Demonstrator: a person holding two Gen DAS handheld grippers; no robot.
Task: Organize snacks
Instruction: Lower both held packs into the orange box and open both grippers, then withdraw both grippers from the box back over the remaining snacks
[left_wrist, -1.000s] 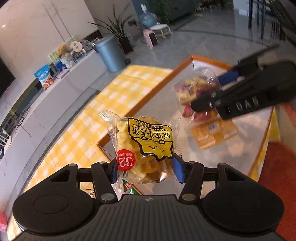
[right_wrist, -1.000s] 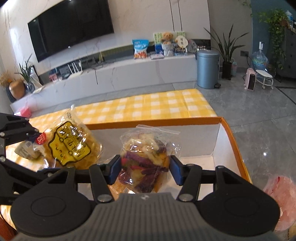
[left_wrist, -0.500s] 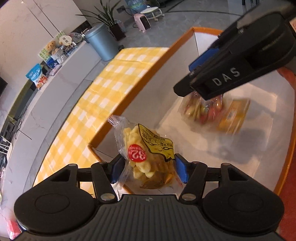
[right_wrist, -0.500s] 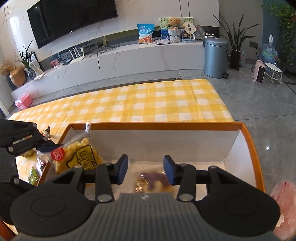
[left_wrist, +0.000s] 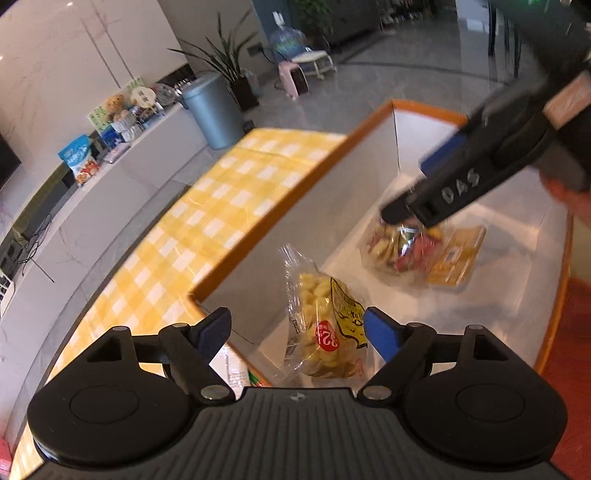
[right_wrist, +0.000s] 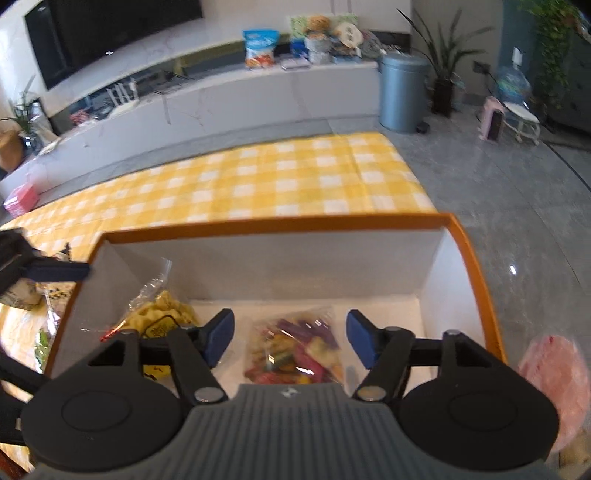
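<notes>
A white box with an orange rim (left_wrist: 295, 195) (right_wrist: 258, 225) stands on the table. A clear bag of yellow snacks (left_wrist: 328, 332) (right_wrist: 162, 317) lies inside at its left end, loose between the fingers of my left gripper (left_wrist: 299, 332), whose jaws are opening wide. A clear bag of mixed colourful snacks (right_wrist: 295, 350) (left_wrist: 399, 247) rests on the box floor. My right gripper (right_wrist: 290, 339) (left_wrist: 406, 190) hangs just above it, jaws opening, pads off the bag. An orange-yellow packet (left_wrist: 458, 258) lies beside the mixed bag.
The box sits on a yellow checked tablecloth (right_wrist: 258, 184). More snack packets (left_wrist: 236, 369) (right_wrist: 22, 295) lie on the table outside the box's left wall. A pink object (right_wrist: 554, 376) is at the right. A grey bin (right_wrist: 402, 92) and a white cabinet stand beyond.
Both bags came down into the box and were let go. Both grippers went from shut on their bags to open, and the right one moved in over the box floor.
</notes>
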